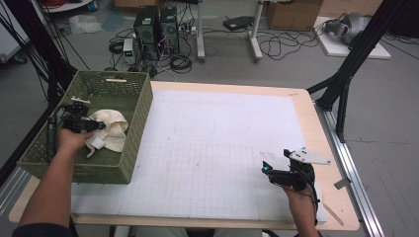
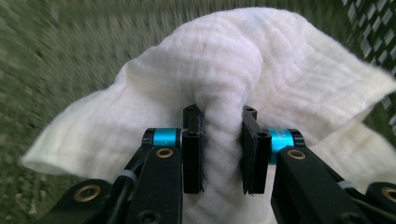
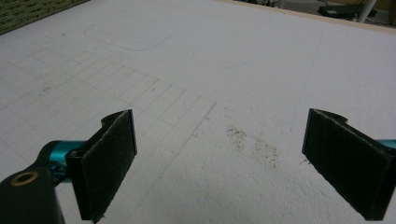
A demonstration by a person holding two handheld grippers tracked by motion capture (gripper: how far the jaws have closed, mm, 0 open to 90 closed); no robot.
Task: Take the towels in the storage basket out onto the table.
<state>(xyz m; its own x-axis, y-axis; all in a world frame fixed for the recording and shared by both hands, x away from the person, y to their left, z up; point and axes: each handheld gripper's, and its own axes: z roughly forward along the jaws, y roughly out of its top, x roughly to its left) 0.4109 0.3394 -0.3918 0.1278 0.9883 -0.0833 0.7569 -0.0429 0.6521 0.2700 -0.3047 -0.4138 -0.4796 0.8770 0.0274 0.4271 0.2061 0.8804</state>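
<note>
A: Which colours are showing on the left?
B: The basket (image 1: 132,129) is showing olive green with an open lattice weave. The cloth (image 2: 224,70) is showing cream white, its weave running in fine crinkled lines. The left gripper (image 2: 223,140) is showing black with turquoise collars.

A: And across the table (image 1: 326,148)?
B: Its edge is showing pale wood. The mat (image 3: 196,70) is showing white, ruled with a faint grey grid. The right gripper (image 3: 219,154) is wearing black pads.

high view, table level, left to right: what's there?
Green woven plastic basket with the left gripper shut on a cream cloth inside → white gridded mat → right gripper, jaws open → bare wooden table edge.
</note>
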